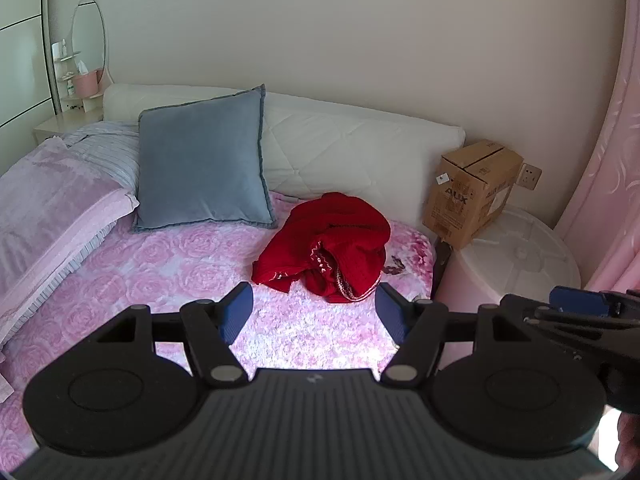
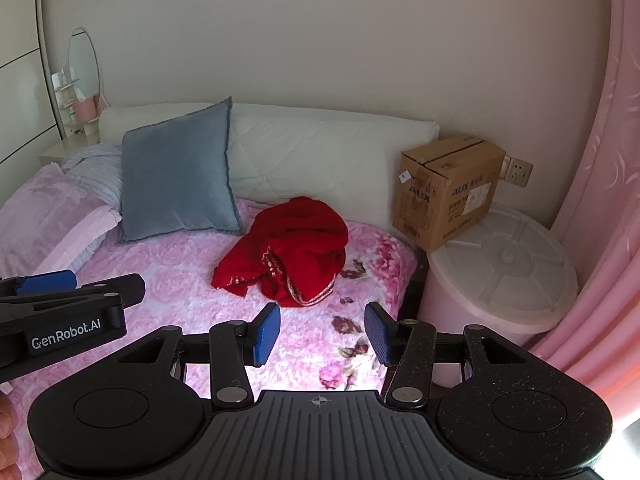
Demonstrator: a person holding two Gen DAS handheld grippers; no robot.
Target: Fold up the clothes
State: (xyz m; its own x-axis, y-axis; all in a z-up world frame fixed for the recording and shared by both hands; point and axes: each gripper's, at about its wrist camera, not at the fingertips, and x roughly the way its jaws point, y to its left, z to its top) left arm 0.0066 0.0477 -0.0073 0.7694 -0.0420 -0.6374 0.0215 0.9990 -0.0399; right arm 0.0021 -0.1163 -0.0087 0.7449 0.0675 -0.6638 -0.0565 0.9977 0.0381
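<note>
Above the bed (image 1: 180, 264), both claws (image 1: 314, 312) (image 2: 322, 334) hover level, spread, short of the sweater (image 1: 328, 240).

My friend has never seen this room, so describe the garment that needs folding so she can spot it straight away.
Start at the bed with the pink rose-patterned blanket. In front of the white quilted headboard, right of the grey-blue square cushion, lies a crumpled red knitted sweater. It is the only deep red thing there, with a patterned white trim.
</note>
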